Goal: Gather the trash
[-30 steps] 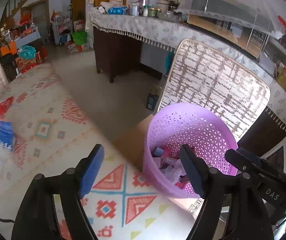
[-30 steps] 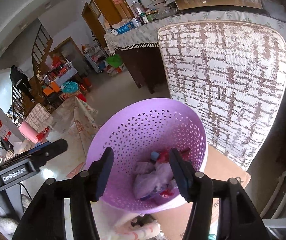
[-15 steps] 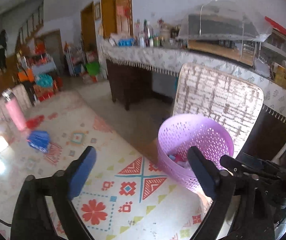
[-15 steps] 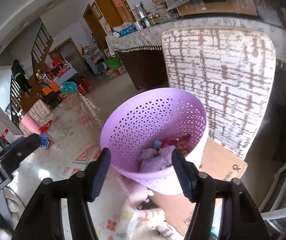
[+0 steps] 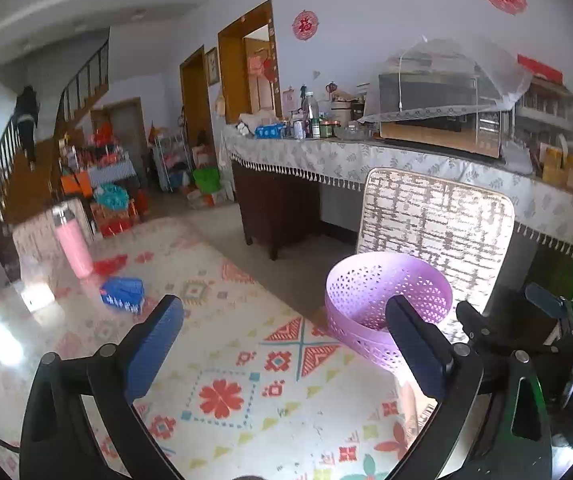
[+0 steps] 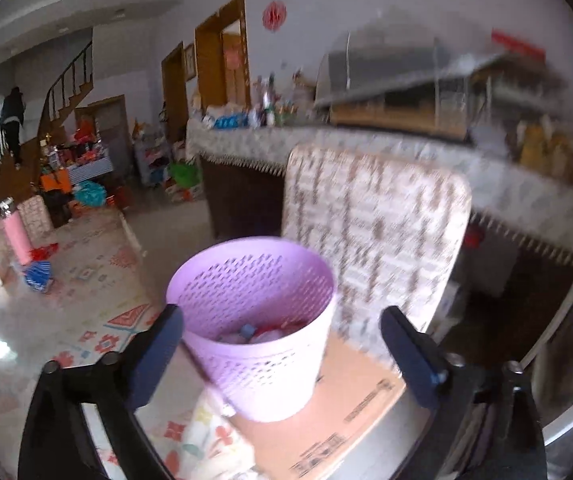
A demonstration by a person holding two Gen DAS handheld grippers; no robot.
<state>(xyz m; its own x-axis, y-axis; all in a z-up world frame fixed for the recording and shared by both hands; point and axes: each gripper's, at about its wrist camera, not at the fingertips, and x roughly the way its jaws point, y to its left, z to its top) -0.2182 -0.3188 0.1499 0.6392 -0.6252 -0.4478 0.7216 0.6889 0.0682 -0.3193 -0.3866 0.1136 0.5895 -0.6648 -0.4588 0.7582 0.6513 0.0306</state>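
Note:
A purple perforated trash basket (image 5: 370,300) stands on flattened cardboard (image 6: 338,424) at the edge of the patterned rug; it also shows in the right wrist view (image 6: 262,320), with wrappers (image 6: 254,334) inside. My left gripper (image 5: 282,348) is open and empty, held above the rug left of the basket. My right gripper (image 6: 282,354) is open and empty, just in front of the basket. A blue packet (image 5: 122,294) and red scraps (image 5: 108,266) lie on the rug far left, beside a pink bottle (image 5: 72,246).
A patterned chair back (image 5: 434,224) stands behind the basket. A long cloth-covered counter (image 5: 326,156) with jars and a mesh food cover runs along the wall. Boxes and bags crowd the far left by the stairs (image 5: 86,88).
Both grippers have pulled back and tilted up from over the basket, so more of the room shows. The right gripper's fingers stand wider apart than before.

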